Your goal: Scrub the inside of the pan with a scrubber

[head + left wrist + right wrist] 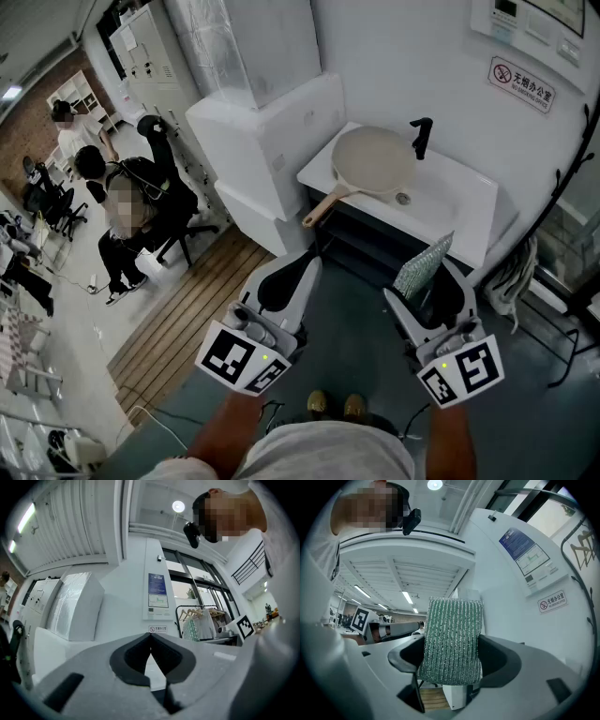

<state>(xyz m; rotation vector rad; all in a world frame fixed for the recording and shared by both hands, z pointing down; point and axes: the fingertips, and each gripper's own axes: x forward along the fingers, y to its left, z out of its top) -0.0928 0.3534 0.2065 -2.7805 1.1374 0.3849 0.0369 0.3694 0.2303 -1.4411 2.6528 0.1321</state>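
Your left gripper (298, 272) had its jaws pressed together with nothing between them. The left gripper view made that plain, with the dark pads meeting at the tip. Your right gripper (427, 286) pinched the green scrubber (422, 265), which stood upright between the jaws. The right gripper view showed its ribbed, glittery weave and how it rose well above the jaws, which the head view gave only as a small green flap.

Only the head view showed the pan (373, 161). It lay in the white sink (459, 202), just left of the black faucet (421, 137), with its wooden handle sticking out past the sink's front left corner. You held both grippers on the near side of the sink, apart from the pan, the right one closer to the sink's front edge. Both gripper views pointed above the sink, at the wall and the no-smoking sign (551, 603).
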